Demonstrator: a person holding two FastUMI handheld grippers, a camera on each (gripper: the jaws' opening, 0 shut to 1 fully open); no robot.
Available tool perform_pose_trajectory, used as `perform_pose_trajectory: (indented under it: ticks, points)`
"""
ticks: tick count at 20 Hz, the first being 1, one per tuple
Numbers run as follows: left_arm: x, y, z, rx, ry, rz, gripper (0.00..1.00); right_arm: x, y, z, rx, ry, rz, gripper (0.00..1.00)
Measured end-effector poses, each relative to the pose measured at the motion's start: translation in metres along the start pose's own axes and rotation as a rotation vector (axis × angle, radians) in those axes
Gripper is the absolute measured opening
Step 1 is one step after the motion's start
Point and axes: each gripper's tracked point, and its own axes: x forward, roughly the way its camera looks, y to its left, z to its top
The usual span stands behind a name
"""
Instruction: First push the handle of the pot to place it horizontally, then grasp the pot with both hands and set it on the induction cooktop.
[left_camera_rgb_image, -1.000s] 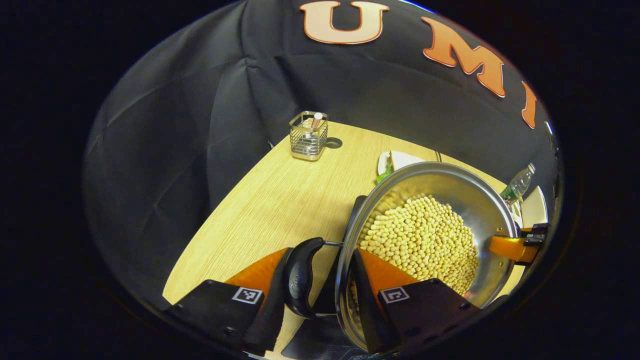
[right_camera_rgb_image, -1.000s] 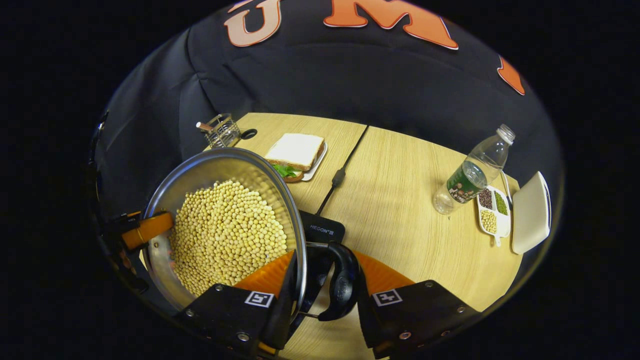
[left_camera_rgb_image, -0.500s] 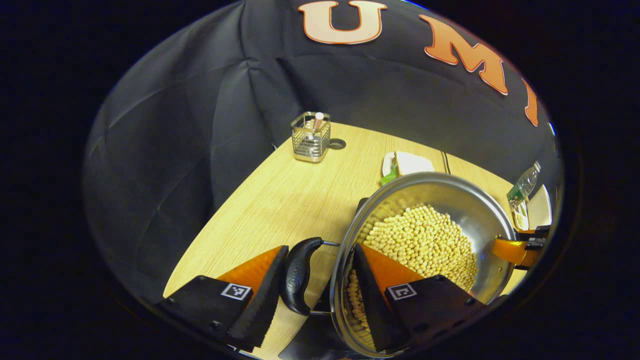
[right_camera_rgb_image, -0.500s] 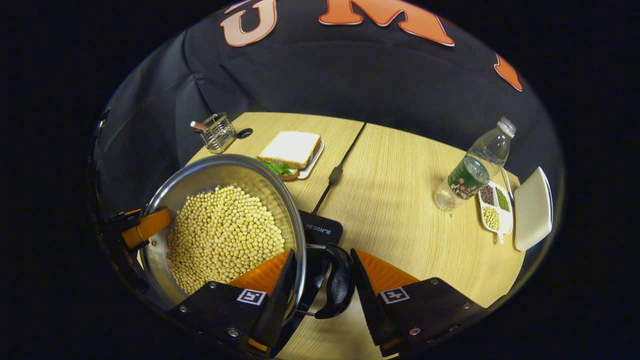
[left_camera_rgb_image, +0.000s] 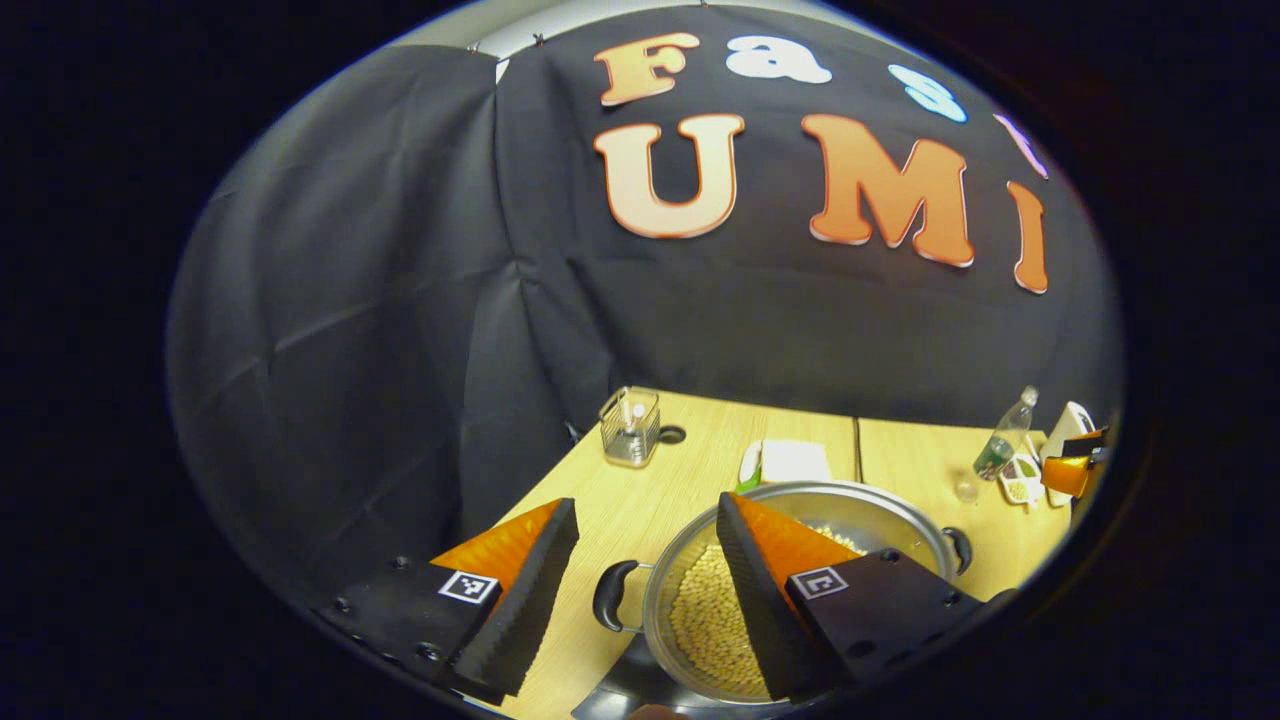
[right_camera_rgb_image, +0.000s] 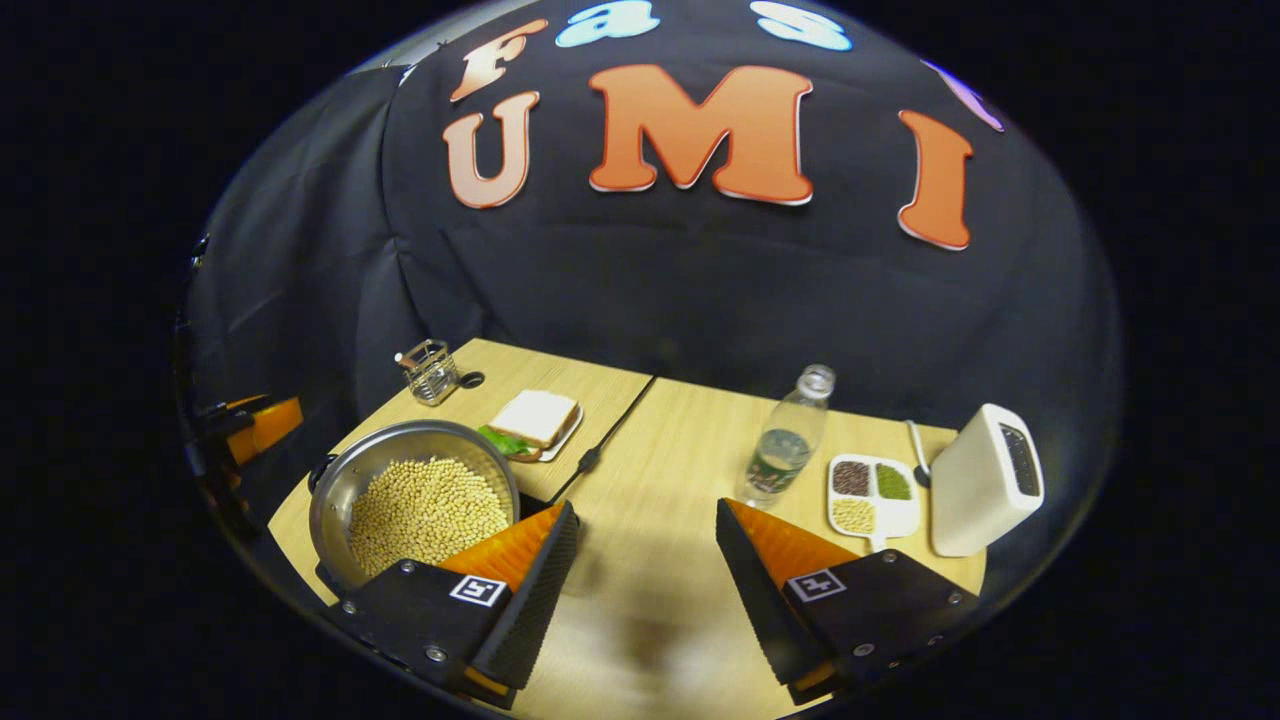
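pot (left_camera_rgb_image: 790, 590) w/ beans sat on cooktop (left_camera_rgb_image: 620, 690), below/ahead of left gripper (left_camera_rgb_image: 640, 570); right gripper (right_camera_rgb_image: 640, 580) off to its right; both jaws spread, empty.

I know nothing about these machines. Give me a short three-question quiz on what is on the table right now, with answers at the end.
1. True or false: the left tool is clamped on the pot.
2. What fills the pot? A) water B) pale round beans C) sliced bread
3. Fill in: the plastic bottle stands between the sandwich and the divided ____ of dried beans.

Key
1. False: both the left tool and the right tool are open and hold nothing.
2. B.
3. Tray.
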Motion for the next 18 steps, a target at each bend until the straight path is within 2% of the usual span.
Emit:
perform_pose_trajectory:
  ticks: [2, 3, 5, 8, 11, 14, 16, 17, 18]
  points:
    - [-0.024, -0.008, 0.037, -0.023, -0.061, -0.011, 0.94, -0.03, -0.022, 0.023, -0.009, -0.077, -0.015, 0.88]
    - [-0.035, -0.015, 0.053, -0.033, -0.093, -0.02, 0.89, -0.051, -0.036, 0.038, -0.013, -0.118, -0.02, 0.89]
    - [-0.06, -0.03, 0.087, -0.058, -0.163, -0.045, 0.91, -0.091, -0.066, 0.065, -0.032, -0.209, -0.042, 0.91]
    - [-0.097, -0.061, 0.149, -0.082, -0.286, -0.11, 0.92, -0.148, -0.118, 0.102, -0.049, -0.346, -0.103, 0.93]
    - [-0.137, -0.087, 0.212, -0.106, -0.402, -0.17, 0.89, -0.214, -0.173, 0.135, -0.071, -0.453, -0.17, 0.94]
    - [-0.173, -0.111, 0.266, -0.12, -0.532, -0.236, 0.91, -0.266, -0.22, 0.152, -0.093, -0.5, -0.268, 0.95]
    - [-0.187, -0.119, 0.288, -0.1, -0.596, -0.236, 0.94, -0.299, -0.24, 0.173, -0.085, -0.555, -0.302, 0.98]
    - [-0.198, -0.118, 0.296, -0.084, -0.616, -0.226, 0.97, -0.313, -0.246, 0.181, -0.081, -0.579, -0.319, 0.95]
    - [-0.207, -0.124, 0.307, -0.078, -0.631, -0.224, 0.97, -0.324, -0.25, 0.187, -0.085, -0.597, -0.333, 0.98]
